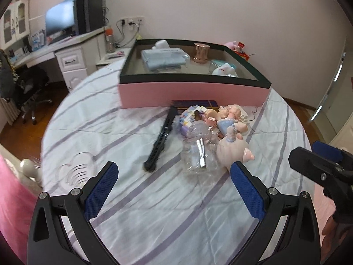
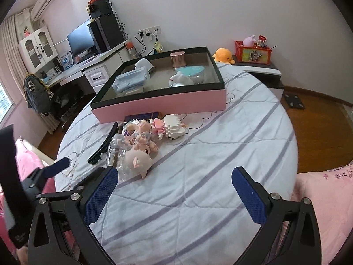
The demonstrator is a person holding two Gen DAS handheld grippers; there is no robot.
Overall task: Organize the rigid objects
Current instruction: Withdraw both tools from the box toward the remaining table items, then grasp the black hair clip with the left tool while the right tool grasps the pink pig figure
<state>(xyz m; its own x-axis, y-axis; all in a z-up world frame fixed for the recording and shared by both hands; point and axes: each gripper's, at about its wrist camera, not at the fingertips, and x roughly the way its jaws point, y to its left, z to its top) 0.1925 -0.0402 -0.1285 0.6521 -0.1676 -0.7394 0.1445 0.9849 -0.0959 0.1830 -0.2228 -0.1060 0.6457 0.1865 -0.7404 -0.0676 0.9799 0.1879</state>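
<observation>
A pink box with a black rim [image 1: 192, 92] [image 2: 163, 103] stands on the striped bed; it holds a blue pack [image 1: 163, 58], a copper cup [image 1: 200, 52] and a white toy [image 1: 225, 69]. In front of it lies a pile: a pink pig figure [image 1: 233, 150] [image 2: 139, 160], a clear plastic bottle [image 1: 198, 152] [image 2: 115, 150], a long black comb-like piece [image 1: 161, 137] [image 2: 102, 145], small dolls [image 1: 231, 114] and a white brick model [image 2: 174, 127]. My left gripper [image 1: 174, 190] is open and empty, short of the pile. My right gripper [image 2: 174, 195] is open and empty, right of the pig.
A clear heart-shaped dish [image 1: 75, 170] lies at the left on the bed. A desk with a monitor [image 1: 61, 22] and an office chair [image 1: 28, 88] stand to the left. A bedside table [image 2: 258, 70] with an orange plush [image 2: 224, 55] is at the back right.
</observation>
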